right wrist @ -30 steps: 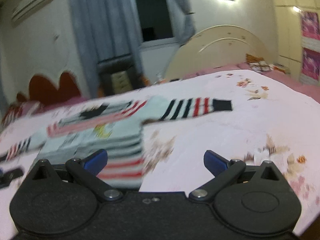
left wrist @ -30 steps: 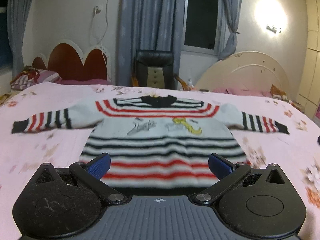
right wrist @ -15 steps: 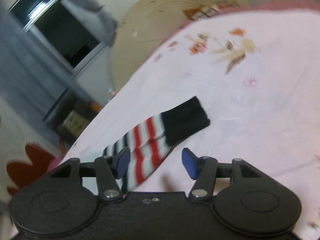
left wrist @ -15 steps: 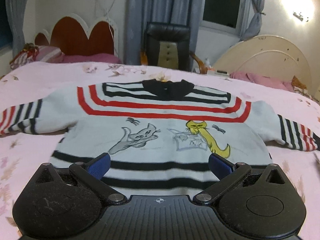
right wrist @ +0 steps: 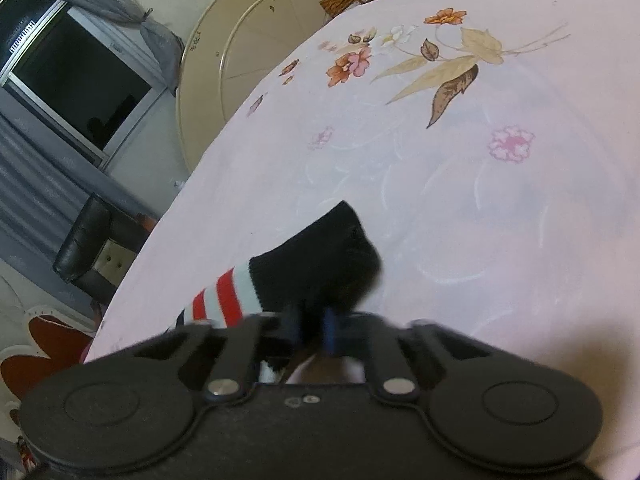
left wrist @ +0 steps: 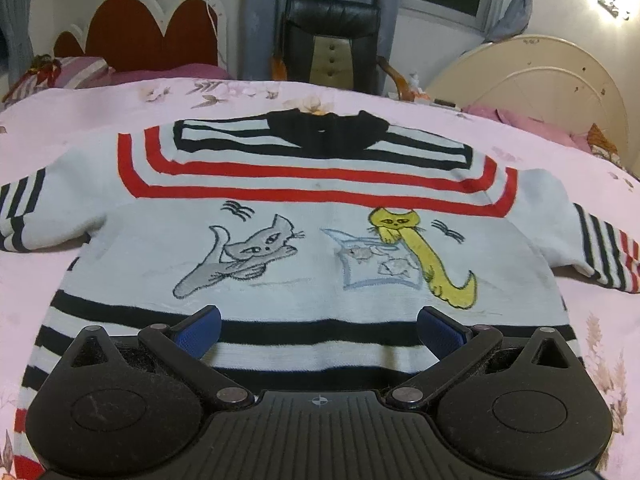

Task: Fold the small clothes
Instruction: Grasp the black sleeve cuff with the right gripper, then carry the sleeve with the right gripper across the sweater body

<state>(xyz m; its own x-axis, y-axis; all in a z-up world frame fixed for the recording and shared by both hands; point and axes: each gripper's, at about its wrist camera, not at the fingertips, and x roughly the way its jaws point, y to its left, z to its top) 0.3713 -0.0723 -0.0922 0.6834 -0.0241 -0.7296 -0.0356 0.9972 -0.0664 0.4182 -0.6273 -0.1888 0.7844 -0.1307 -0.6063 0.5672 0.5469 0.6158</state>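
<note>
A small white sweater (left wrist: 312,256) with red and black stripes and two cat pictures lies flat, face up, on the pink bedspread (left wrist: 100,108). My left gripper (left wrist: 318,330) is open and empty, hovering over the sweater's lower striped body. In the right wrist view my right gripper (right wrist: 312,330) is shut on the black cuff (right wrist: 320,256) of the sweater's striped sleeve, which is bunched and raised a little off the bedspread (right wrist: 480,200).
A black chair (left wrist: 332,40) and a red scalloped headboard (left wrist: 148,36) stand behind the bed. A cream round headboard (left wrist: 540,80) is at the back right. Striped pillows (left wrist: 76,72) lie at the far left.
My left gripper has moved forward over the sweater's body. My right gripper has swung to the sleeve end and closed on its black cuff.
</note>
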